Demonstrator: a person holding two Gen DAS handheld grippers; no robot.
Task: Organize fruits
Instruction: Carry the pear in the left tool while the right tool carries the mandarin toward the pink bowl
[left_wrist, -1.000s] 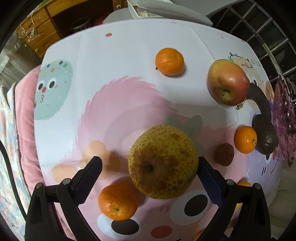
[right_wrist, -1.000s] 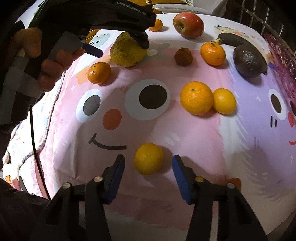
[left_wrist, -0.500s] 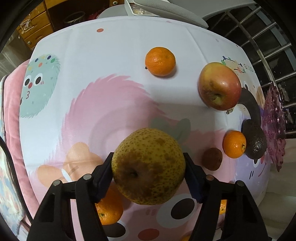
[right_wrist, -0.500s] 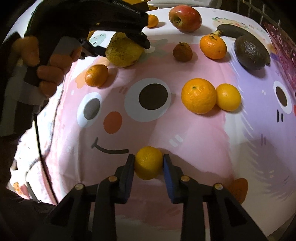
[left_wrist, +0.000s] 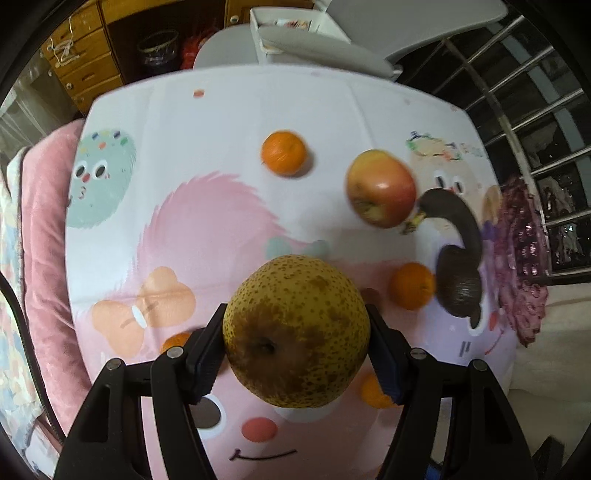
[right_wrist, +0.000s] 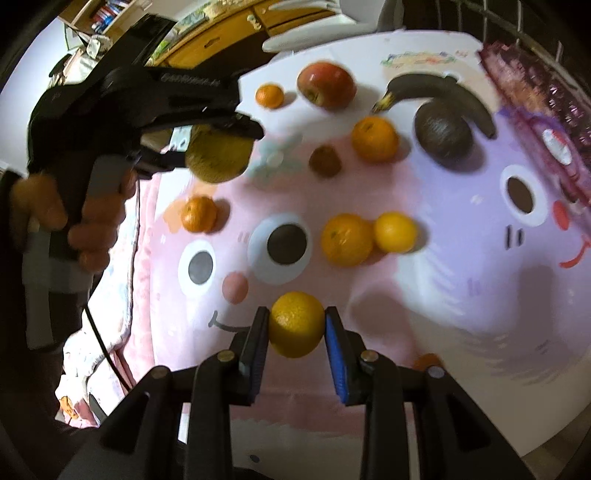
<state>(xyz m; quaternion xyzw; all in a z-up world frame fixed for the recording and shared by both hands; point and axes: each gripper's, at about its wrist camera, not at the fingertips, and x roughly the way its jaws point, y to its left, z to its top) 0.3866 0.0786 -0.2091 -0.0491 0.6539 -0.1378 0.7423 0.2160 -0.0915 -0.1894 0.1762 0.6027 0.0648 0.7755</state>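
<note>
Clearly both fruits in hand are off the table, which wears a cartoon-face cloth, pink on one side and lilac on the other.

Largest is the speckled pear, clamped across its widest part by the left hand-held gripper and hanging above the pink middle of the cloth. It is probably heavy for its size and firm, with rough skin that should not slip, but it may bruise under a hard squeeze; holding it at the belly, as now, looks right.

The apple sits near the far edge, and beside it toward the lilac side lie a blackened banana and an avocado, touching or nearly so. Both look soft and are best taken gently around the middle.

Smaller still, the yellow citrus is pinched between the pads of the right hand-held gripper, above the near part of the pink face. It looks round, light and springy, and could roll out if gripped off-centre.

By my count: one pear, one apple, one banana, one avocado, one small brown fruit, and six orange or yellow citrus including the held one.
</note>
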